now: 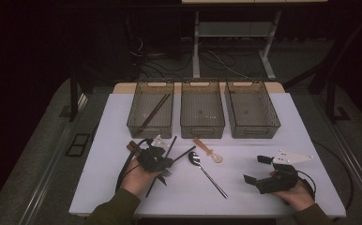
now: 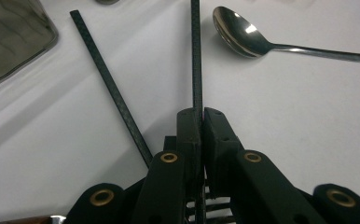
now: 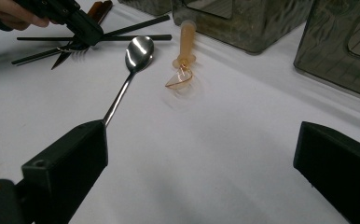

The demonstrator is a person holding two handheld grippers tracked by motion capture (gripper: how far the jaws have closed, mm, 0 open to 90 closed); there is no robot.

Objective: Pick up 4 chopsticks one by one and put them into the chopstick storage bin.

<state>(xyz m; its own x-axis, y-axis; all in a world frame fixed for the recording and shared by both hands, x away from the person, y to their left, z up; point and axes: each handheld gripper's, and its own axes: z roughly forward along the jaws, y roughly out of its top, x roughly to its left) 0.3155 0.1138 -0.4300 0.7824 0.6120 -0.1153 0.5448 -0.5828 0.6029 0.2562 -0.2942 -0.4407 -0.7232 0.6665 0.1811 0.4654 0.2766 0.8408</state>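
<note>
While the left gripper (image 2: 200, 116) clamps one chopstick (image 2: 196, 56), the right gripper (image 3: 201, 172) gapes empty. The thin stick may twist or slip when lifted.

Both forearms wore olive-green sleeves (image 1: 116, 208) that reached the wrists. The left gripper (image 2: 201, 116) was black, built of flat jointed links with round brass-coloured bushings (image 2: 169, 157) at the pivots and small dark screw holes in the jaw blocks. A black cable (image 1: 125, 166) looped from it along the left side of the hand. The right gripper (image 1: 256, 169) was also black, with blocky square-ended jaws, a pale grey three-cornered plate (image 1: 291, 158) on top dotted with small white studs, and a black cable (image 1: 310, 180) curling behind the hand.
</note>
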